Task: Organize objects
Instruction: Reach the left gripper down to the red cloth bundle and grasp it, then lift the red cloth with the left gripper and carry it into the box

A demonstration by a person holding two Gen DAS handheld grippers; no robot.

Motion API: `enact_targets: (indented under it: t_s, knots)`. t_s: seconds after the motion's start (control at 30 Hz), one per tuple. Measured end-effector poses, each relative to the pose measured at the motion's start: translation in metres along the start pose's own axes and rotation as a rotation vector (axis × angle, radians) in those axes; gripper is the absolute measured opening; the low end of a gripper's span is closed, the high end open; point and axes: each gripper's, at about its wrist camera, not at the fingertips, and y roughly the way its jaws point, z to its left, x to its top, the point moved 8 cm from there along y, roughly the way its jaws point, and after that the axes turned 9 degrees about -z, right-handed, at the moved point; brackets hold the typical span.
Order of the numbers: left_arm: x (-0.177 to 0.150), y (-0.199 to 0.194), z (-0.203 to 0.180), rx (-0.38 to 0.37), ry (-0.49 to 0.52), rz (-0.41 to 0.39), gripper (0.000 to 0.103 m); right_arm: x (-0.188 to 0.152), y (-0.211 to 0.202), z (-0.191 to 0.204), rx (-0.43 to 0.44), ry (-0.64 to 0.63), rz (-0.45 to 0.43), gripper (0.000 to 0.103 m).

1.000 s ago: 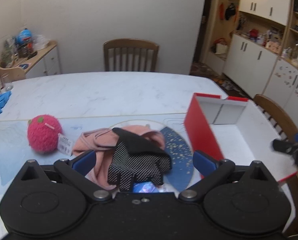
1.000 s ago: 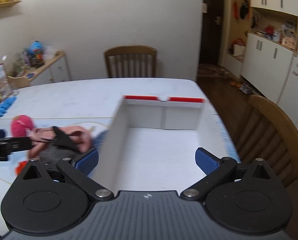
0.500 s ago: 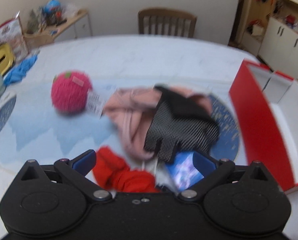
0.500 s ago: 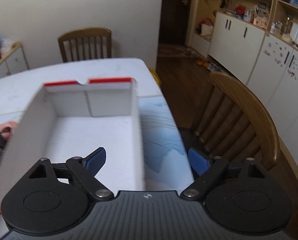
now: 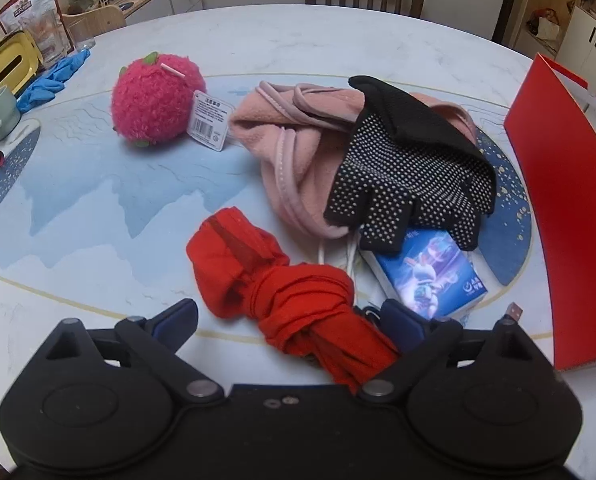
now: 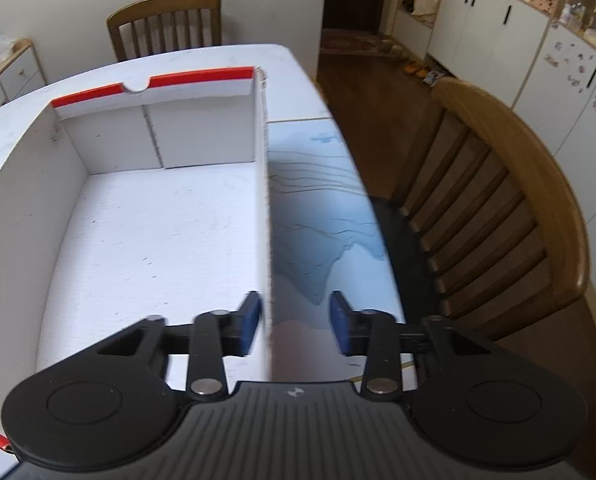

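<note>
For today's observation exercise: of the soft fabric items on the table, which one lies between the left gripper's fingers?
The knotted red cloth. It runs back between the left gripper fingers, while the pink garment and black dotted glove lie farther off.

A knotted red cloth is seen between the blue-padded fingers of the black left gripper, with a black glove dotted in white, a pale pink garment, a blue illustrated packet and a bright pink fuzzy ball with green leaves ahead of it. A box, white inside with red rim strips, is shown in front of the black, blue-padded right gripper. The table mat is printed in pale blue and white with gold lines.
</note>
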Motion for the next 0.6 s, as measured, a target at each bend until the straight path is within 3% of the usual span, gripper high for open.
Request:
enact_targets:
  t_s: [0.1, 0.27, 0.47, 0.6]
  knots:
    - [0.002, -0.001, 0.001, -0.009, -0.014, -0.003, 0.093, -0.002, 0.002, 0.009, 0.027, -0.015, 0.010, 0.012]
    - [0.005, -0.003, 0.007, -0.023, -0.060, 0.005, 0.084, -0.001, 0.002, 0.024, 0.062, -0.052, 0.008, 0.005]
    - [0.012, 0.002, 0.028, -0.012, -0.165, 0.023, 0.084, -0.004, 0.001, 0.033, 0.103, -0.083, 0.004, 0.005]
    - [0.012, 0.011, 0.024, -0.026, -0.154, 0.041, 0.083, -0.006, -0.001, 0.044, 0.120, -0.125, -0.005, 0.005]
